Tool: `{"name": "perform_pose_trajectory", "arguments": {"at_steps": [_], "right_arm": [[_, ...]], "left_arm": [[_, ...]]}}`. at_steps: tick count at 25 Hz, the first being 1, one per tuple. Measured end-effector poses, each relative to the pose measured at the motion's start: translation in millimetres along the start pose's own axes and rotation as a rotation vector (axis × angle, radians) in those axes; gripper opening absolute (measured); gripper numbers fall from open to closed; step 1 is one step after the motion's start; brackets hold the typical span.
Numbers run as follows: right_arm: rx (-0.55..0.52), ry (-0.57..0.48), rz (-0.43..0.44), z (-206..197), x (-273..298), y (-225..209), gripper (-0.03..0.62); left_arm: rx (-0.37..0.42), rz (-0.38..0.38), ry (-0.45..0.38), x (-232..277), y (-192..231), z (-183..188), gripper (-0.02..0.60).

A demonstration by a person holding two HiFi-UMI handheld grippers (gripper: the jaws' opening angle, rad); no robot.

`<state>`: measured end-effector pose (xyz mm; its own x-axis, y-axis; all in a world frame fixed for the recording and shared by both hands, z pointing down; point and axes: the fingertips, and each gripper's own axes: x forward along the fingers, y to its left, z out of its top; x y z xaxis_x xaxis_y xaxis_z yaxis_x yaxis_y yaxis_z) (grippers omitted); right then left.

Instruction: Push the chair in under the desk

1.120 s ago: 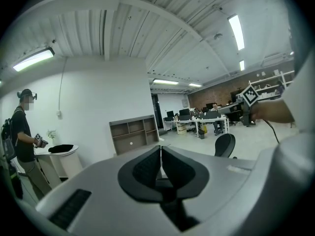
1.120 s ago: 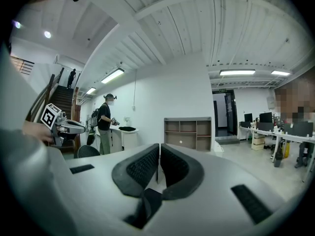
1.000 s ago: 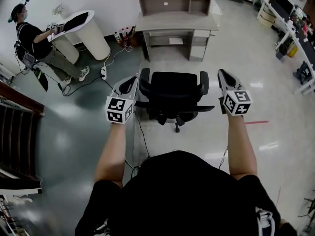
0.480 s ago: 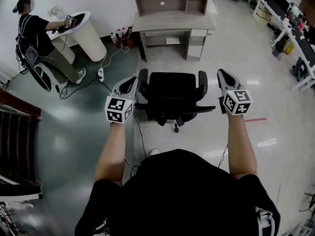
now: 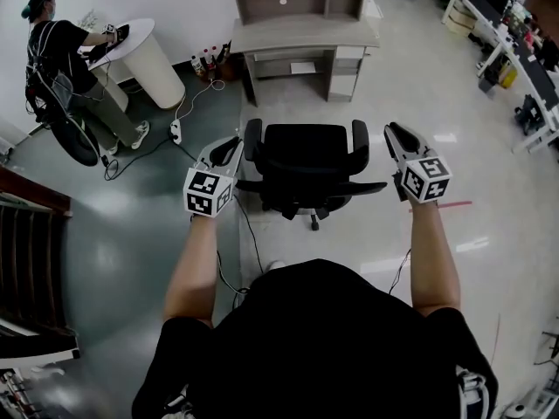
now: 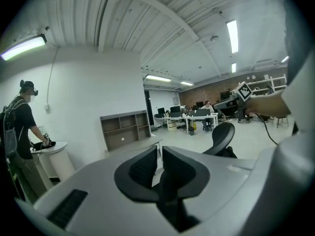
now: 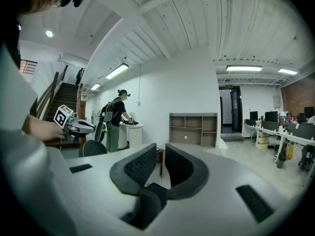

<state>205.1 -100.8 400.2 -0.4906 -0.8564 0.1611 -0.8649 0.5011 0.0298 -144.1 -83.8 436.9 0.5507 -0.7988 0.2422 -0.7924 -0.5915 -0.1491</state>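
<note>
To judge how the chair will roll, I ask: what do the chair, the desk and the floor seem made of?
Chair: probably black plastic with a fabric or mesh seat; matte, no shine.
Desk: likely laminated board; pale grey, flat, dull top.
Floor: smooth glossy coating, perhaps epoxy; it shows bright light reflections.

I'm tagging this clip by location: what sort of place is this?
Probably an open-plan office or lab: a swivel chair stands on a glossy floor facing a desk with shelves, and rows of workstations with monitors line the far side.
</note>
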Motion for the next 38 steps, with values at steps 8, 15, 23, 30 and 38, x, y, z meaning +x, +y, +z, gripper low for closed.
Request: {"name": "perform_pose_trajectory", "arguments": {"at_steps": [8, 15, 23, 30, 38], "right_arm": [[-0.017, 0.115, 0.074, -37, -9, 6, 0.114], [-0.008, 0.229, 0.15, -83, -24, 10, 0.177], [-0.002, 0.357, 0.259, -133, -24, 34, 0.243], [-0.056, 0.478, 0.359, -183, -21, 59, 0.29], [-0.28, 0.62, 0.413, -223, -12, 76, 0.305]], "left_arm": [[0.073, -0.137, 0.163, 4, -18, -54, 0.105], [0.157, -0.253, 0.299, 8, -49, -96, 0.149], [0.284, -0.375, 0.45, 13, -80, -149, 0.204], [0.335, -0.427, 0.53, 15, -102, -176, 0.236], [0.455, -0.468, 0.609, 28, -111, -197, 0.252]]}}
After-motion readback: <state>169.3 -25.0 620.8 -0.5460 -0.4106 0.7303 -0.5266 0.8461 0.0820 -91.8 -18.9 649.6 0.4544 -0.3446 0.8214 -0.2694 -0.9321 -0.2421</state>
